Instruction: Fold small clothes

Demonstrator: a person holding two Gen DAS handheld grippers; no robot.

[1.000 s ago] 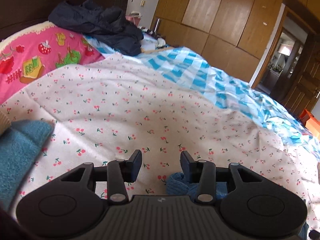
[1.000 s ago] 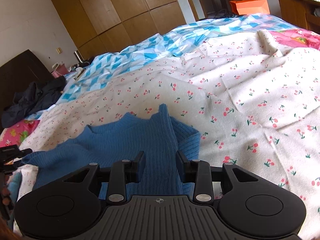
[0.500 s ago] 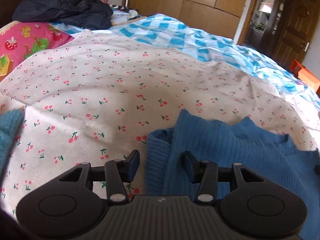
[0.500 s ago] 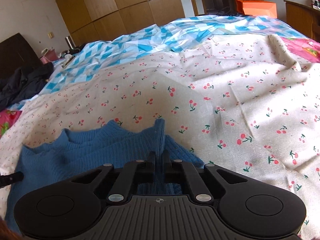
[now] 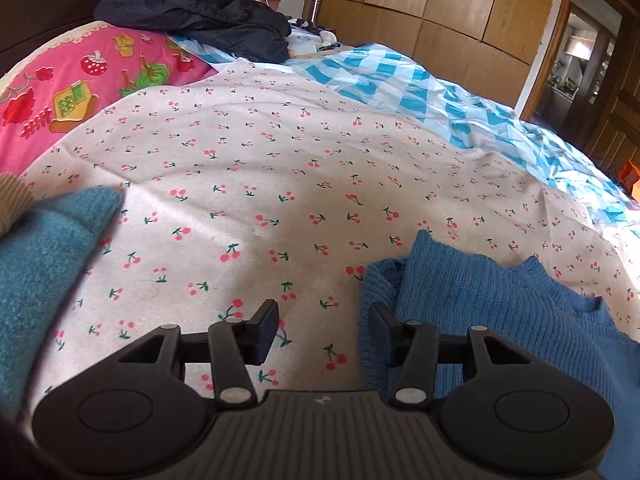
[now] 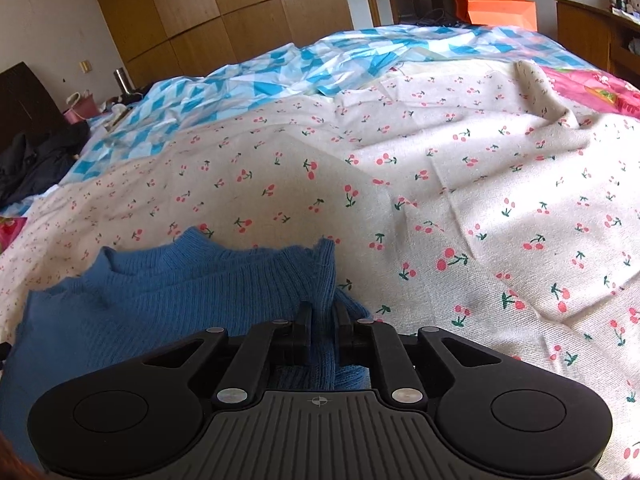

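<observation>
Right gripper (image 6: 321, 330) is clamping a raised fold of the blue ribbed sweater (image 6: 168, 300), its fingers pressing close on the knit, while the left gripper (image 5: 324, 330) is hanging with its fingers spread wide above the cherry-print sheet (image 5: 280, 184), its right finger just touching the sweater's (image 5: 480, 300) ribbed edge. The sweater is lying spread on the sheet near both grippers, collar facing away, one sleeve bunching under the body. A fuzzy teal garment (image 5: 36, 264) is sitting near the left gripper's left side, with a beige ribbed cuff (image 5: 12, 200) above it. Farther back a pink cartoon-print blanket (image 5: 80, 88), a dark jacket heap (image 5: 200, 12) and a crinkled blue-and-white checked cover (image 5: 440, 104) are crowding the bed before wooden wardrobe panels (image 6: 224, 12). Compared with half a second ago, the right fingers are sitting slightly farther apart with thicker knit between them, and the left gripper is now aiming more leftward, showing less sweater and more teal cloth.
</observation>
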